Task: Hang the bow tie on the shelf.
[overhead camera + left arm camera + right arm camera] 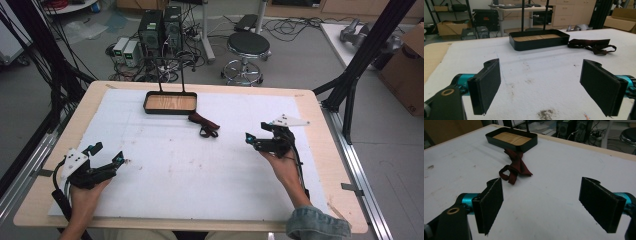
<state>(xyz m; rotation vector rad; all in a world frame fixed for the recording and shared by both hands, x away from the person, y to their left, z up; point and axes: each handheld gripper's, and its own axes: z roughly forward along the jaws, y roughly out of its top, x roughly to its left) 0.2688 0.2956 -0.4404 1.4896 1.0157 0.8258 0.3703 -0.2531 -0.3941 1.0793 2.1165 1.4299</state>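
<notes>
Tie (pixel 203 125): dark red, crumpled, flat on white mat (pixel 165 175), just beside tray (pixel 170 102) near corner, well apart from both grippers.
Tray: black, wooden floor, far middle of mat.
Left gripper (pixel 107 156): near left edge, low over mat, jaws wide apart, nothing between.
Right gripper (pixel 255 141): right of centre, pointed toward tie, jaws wide apart, nothing between.
</notes>
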